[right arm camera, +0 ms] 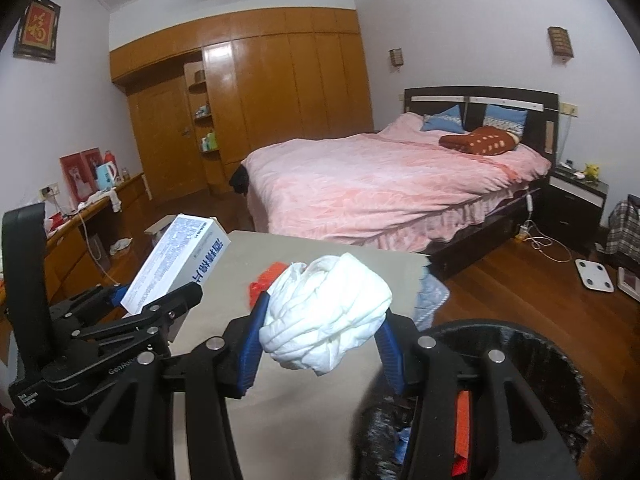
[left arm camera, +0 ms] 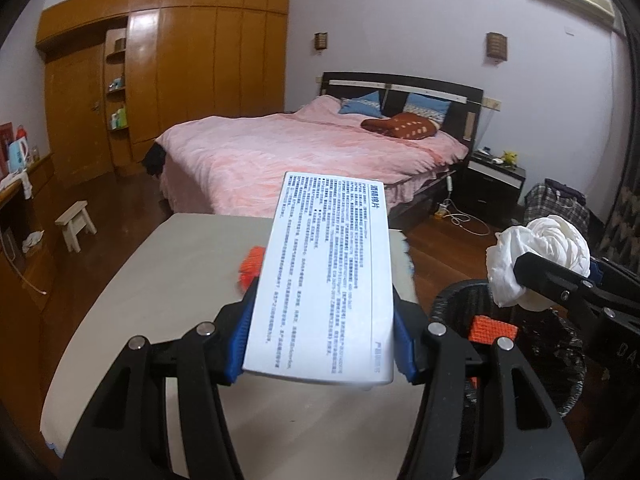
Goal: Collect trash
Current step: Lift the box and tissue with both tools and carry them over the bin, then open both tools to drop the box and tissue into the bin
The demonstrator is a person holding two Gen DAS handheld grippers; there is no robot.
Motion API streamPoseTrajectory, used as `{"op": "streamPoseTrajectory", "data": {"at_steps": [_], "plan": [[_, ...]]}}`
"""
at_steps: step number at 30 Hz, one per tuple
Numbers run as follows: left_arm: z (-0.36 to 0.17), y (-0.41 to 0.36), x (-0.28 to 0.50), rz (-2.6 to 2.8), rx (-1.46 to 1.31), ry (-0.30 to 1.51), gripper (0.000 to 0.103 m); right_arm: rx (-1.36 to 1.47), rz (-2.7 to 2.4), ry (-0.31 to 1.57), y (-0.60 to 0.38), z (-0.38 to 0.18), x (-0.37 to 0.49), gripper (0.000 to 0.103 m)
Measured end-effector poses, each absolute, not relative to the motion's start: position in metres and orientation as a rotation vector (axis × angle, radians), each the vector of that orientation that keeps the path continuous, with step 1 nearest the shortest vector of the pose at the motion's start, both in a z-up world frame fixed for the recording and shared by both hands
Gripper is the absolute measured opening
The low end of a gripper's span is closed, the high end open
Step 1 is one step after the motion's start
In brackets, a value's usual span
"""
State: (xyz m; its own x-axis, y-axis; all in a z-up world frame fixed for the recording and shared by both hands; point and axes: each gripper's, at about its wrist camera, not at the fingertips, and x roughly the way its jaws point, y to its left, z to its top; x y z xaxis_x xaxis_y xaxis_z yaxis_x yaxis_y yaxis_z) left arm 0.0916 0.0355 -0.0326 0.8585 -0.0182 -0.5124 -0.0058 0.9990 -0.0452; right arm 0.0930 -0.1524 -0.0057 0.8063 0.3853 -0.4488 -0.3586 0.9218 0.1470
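Observation:
My left gripper (left arm camera: pixel 326 276) is shut on a white box (left arm camera: pixel 328 276) printed with blue text, its blue pads pressing both long sides. The box is held above the grey table (left arm camera: pixel 160 280). My right gripper (right arm camera: pixel 328 296) is shut on a crumpled white tissue wad (right arm camera: pixel 328 320), also above the table (right arm camera: pixel 312 248). To the right of the table stands a black lined trash bin (right arm camera: pixel 500 328), with something orange inside. From the left wrist, the right gripper (left arm camera: pixel 560 280) and its tissue wad (left arm camera: pixel 536 252) hang over the bin (left arm camera: pixel 452 300). The right wrist shows the left gripper (right arm camera: pixel 160 308) and box (right arm camera: pixel 180 256) at left.
A pink-covered bed (right arm camera: pixel 380 184) lies beyond the table, with a wooden wardrobe (right arm camera: pixel 280 88) behind it. A small stool (left arm camera: pixel 76 224) and a low cabinet (left arm camera: pixel 24 216) are at left. A nightstand (right arm camera: pixel 576 196), cables and a white scale (right arm camera: pixel 594 274) sit on the wooden floor at right.

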Motion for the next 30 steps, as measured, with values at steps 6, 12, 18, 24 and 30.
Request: {"op": "streamPoseTrajectory", "data": {"at_steps": [6,12,18,24,30], "plan": [[-0.031,0.011,0.094,-0.063,-0.029,0.53,0.055,0.074,0.344,0.488,-0.183,-0.007,0.086,0.05],[-0.034,-0.019,0.096,-0.135,-0.01,0.529,0.055,0.092,0.276,0.494,-0.216,-0.012,0.082,0.05],[-0.04,-0.054,0.104,-0.209,0.01,0.531,0.055,0.094,0.207,0.506,-0.247,-0.018,0.079,0.05],[-0.052,-0.087,0.112,-0.282,0.035,0.542,0.055,0.096,0.144,0.526,-0.272,-0.029,0.077,0.05],[-0.065,-0.116,0.123,-0.341,0.067,0.554,0.055,0.112,0.084,0.554,-0.297,-0.043,0.08,0.05]]}}
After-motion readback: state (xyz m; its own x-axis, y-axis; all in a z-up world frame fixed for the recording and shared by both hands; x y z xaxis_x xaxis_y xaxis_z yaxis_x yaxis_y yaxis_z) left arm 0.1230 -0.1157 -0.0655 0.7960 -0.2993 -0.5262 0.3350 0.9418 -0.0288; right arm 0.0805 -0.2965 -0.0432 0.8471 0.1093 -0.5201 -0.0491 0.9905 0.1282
